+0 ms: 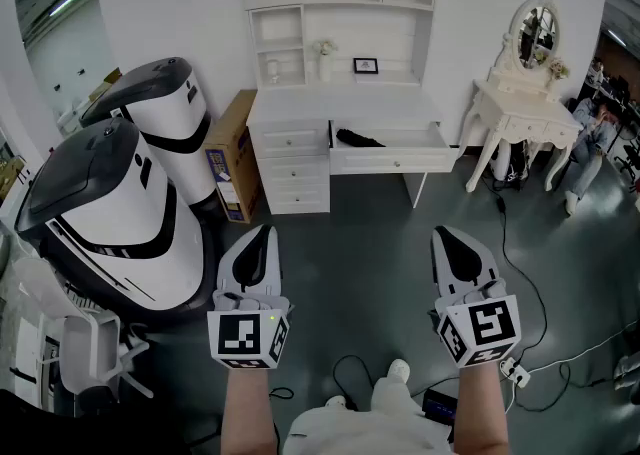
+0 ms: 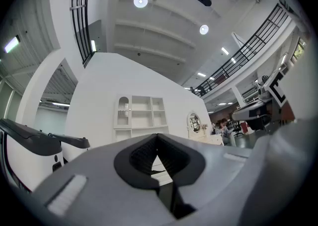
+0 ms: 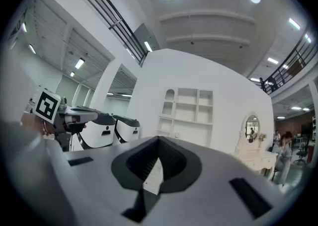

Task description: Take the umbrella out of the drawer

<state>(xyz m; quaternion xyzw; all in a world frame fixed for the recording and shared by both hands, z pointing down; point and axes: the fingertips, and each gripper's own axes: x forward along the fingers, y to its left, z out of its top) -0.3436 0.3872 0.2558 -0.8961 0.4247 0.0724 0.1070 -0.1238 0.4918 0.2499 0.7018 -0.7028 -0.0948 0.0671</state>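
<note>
The umbrella (image 1: 358,138) is black against the white drawer (image 1: 395,159) and white desk (image 1: 345,103). The left gripper (image 1: 264,231) and right gripper (image 1: 442,233) are pale grey with black pads and black-and-white square markers; the floor (image 1: 370,243) is dark grey

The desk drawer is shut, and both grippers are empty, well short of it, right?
No: the drawer is pulled open, with the umbrella inside, as the head view shows. The left gripper and right gripper are empty, well short of it.
</note>
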